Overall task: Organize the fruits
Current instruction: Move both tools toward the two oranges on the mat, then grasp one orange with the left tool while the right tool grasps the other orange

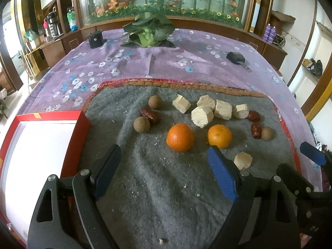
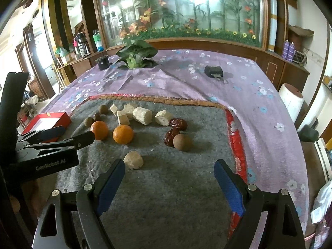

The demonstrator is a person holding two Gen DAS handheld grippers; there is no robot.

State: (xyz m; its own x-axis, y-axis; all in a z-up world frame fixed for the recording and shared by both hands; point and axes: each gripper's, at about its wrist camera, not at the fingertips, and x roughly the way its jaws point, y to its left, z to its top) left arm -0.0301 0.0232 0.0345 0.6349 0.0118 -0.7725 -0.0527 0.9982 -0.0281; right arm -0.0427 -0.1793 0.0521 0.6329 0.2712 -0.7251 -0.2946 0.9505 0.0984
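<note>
On a grey felt mat [image 1: 155, 197] lie two oranges [image 1: 180, 137] [image 1: 220, 136], three brown longans [image 1: 141, 124], three red dates [image 1: 150, 115] and several pale cut chunks [image 1: 202, 116]. One chunk [image 2: 133, 159] lies apart, just beyond my right gripper's left fingertip. My left gripper [image 1: 165, 153] is open and empty, with the nearer orange just past its tips. My right gripper [image 2: 170, 164] is open and empty too, short of a date [image 2: 171, 137] and a longan [image 2: 182, 142]. A red box [image 1: 76, 137] with a white inside sits at the mat's left edge.
A purple floral cloth [image 1: 124, 66] covers the table. At the far end are a leafy green vegetable [image 1: 148, 31] and two black objects [image 1: 95, 39] [image 1: 235, 57]. A white cylinder [image 2: 290, 99] stands off the table's right side. A wooden cabinet lies behind.
</note>
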